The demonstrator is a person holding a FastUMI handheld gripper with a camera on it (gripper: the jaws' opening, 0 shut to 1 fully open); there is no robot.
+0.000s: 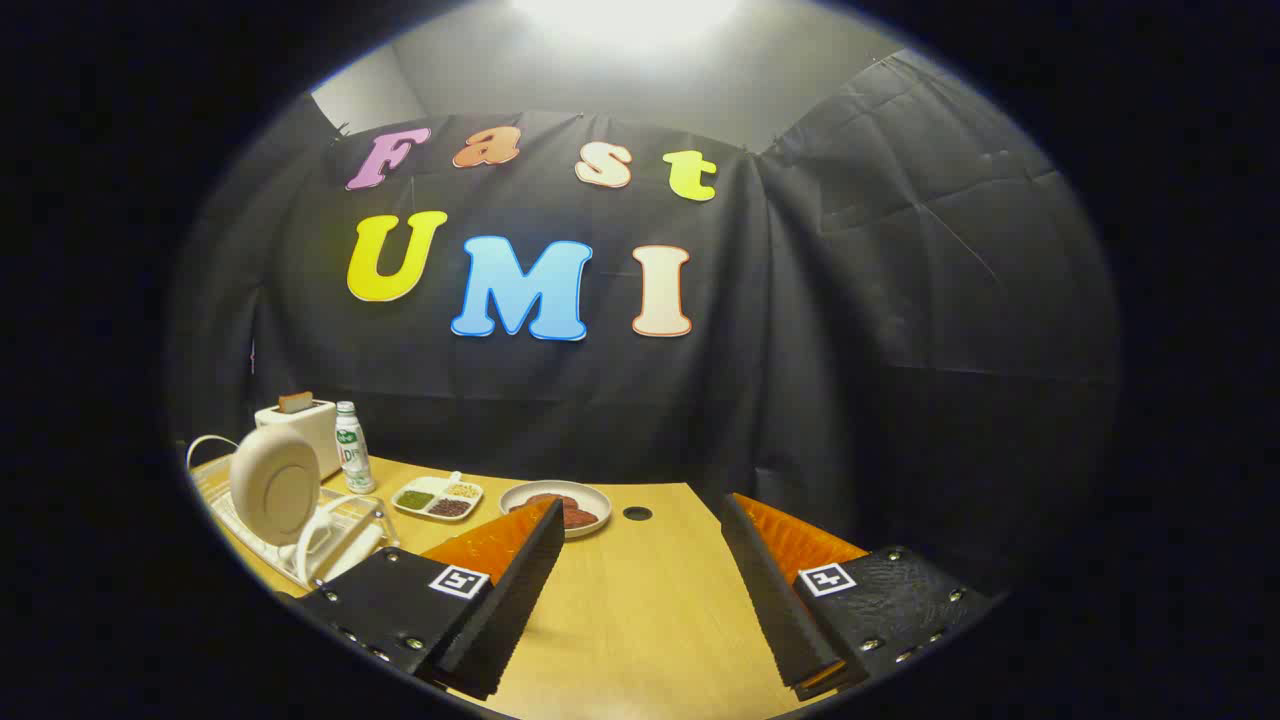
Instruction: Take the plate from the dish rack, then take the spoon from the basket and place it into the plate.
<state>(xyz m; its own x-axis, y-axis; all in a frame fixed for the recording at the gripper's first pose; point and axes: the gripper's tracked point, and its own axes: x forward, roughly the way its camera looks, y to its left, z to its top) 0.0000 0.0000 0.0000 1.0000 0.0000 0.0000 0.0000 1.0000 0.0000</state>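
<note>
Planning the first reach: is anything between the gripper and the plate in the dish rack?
Nothing visible. The gripper is open over bare table; the plate stands upright in the dish rack, beside the left finger. The bottle and toaster stand behind the rack.

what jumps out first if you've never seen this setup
The two fingers stand wide apart with nothing but bare wooden table between them. Off beyond the left finger, a pale round plate stands on edge in a white dish rack. Behind the rack sit a toaster and a small bottle, and just ahead of the fingers are a divided dish of grains and a shallow dish of dark food.
</note>
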